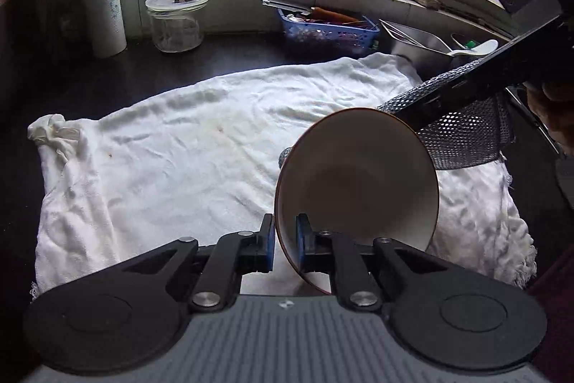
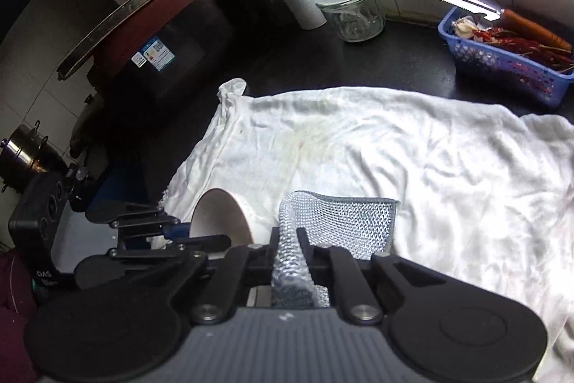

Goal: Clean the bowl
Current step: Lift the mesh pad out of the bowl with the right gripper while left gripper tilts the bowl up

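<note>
My left gripper [image 1: 285,239] is shut on the rim of a white bowl [image 1: 358,178] with a brown edge, held tilted on its side above the white towel [image 1: 179,146]. The bowl also shows in the right wrist view [image 2: 220,219]. My right gripper [image 2: 288,241] is shut on a silver mesh scouring cloth [image 2: 340,221]. In the left wrist view the mesh cloth [image 1: 462,139] hangs behind the bowl's upper right rim, touching or very close to it. The bowl's inside looks bare.
A black counter [image 1: 233,60] holds a paper towel roll [image 1: 102,6], a glass jar [image 1: 175,20], a blue basket [image 1: 326,33] with chillies and a peeler, and a steel rack [image 1: 419,42] with a spoon. A rice cooker [image 2: 154,34] stands at left.
</note>
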